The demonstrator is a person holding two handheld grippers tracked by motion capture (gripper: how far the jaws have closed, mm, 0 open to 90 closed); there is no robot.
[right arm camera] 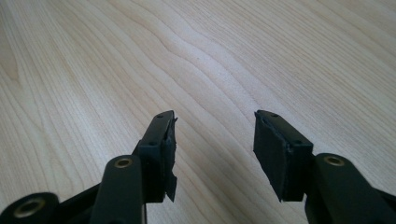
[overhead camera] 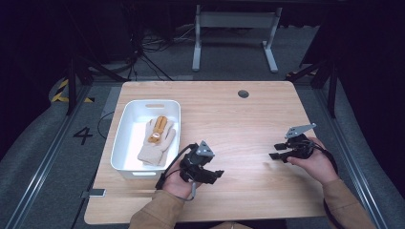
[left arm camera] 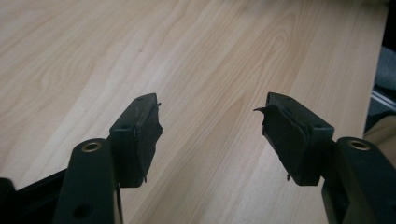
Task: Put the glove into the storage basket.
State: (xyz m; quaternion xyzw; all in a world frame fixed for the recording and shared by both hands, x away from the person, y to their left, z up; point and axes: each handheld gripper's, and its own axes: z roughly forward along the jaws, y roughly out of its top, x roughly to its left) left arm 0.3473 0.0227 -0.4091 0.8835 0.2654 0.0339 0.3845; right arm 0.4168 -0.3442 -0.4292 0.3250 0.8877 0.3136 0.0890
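Observation:
A cream knitted glove with an orange-brown stripe lies flat inside a white bin at the table's left. My left gripper sits just right of the bin near the front edge, pointing right, jaws open with only bare wood between them. My right gripper rests at the right side of the table, pointing left, also open and empty. Both grippers are held low over the wooden tabletop.
A round dark grommet sits near the table's far edge. Beyond the table stand a white desk frame and cables on the grey floor. A dark rail runs along each side of the table.

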